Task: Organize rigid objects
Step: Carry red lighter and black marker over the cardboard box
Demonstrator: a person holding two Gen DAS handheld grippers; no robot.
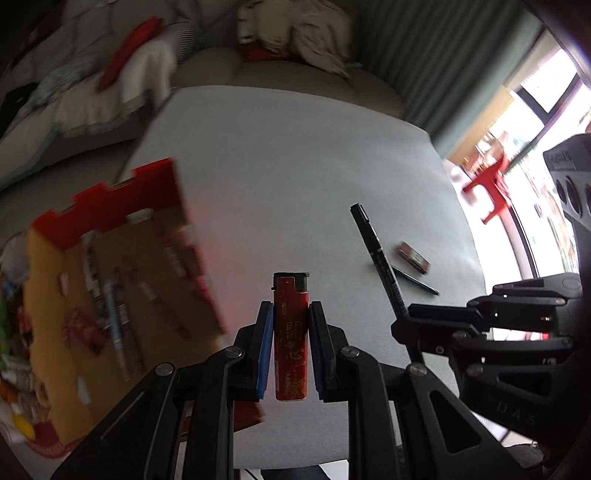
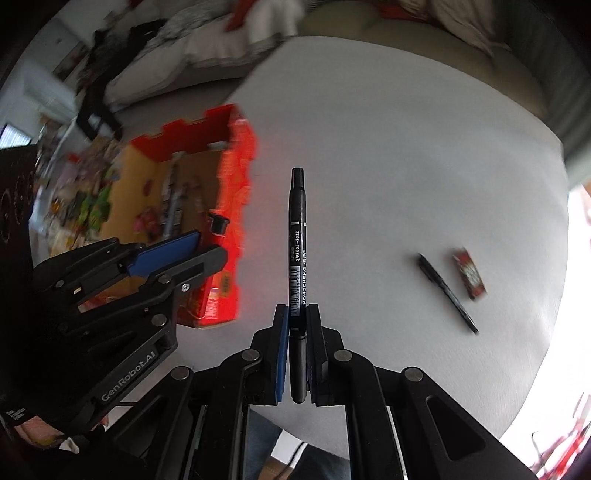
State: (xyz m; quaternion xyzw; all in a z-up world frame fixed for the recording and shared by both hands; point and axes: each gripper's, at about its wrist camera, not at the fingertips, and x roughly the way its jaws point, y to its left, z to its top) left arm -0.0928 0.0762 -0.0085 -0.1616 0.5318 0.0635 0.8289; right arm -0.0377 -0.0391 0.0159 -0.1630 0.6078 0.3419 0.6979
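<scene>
My left gripper (image 1: 291, 306) is shut on a red lighter (image 1: 291, 339) with a black cap, held upright above the white table (image 1: 295, 155). My right gripper (image 2: 297, 308) is shut on a black marker pen (image 2: 297, 236) that sticks out past its fingertips. To the left stands an open red and yellow cardboard box (image 1: 110, 258) with pens and other small items inside. In the right wrist view the left gripper (image 2: 210, 245) hangs at the box (image 2: 236, 192)'s near edge. A second black pen (image 2: 447, 291) and a small red pack (image 2: 469, 275) lie on the table at the right.
A couch with heaped clothes and cushions (image 1: 295, 33) runs behind the table. A green curtain (image 1: 443, 74) and a bright window are at the right, with a red stool (image 1: 491, 192) beyond the table edge. Colourful packets (image 2: 88, 206) lie left of the box.
</scene>
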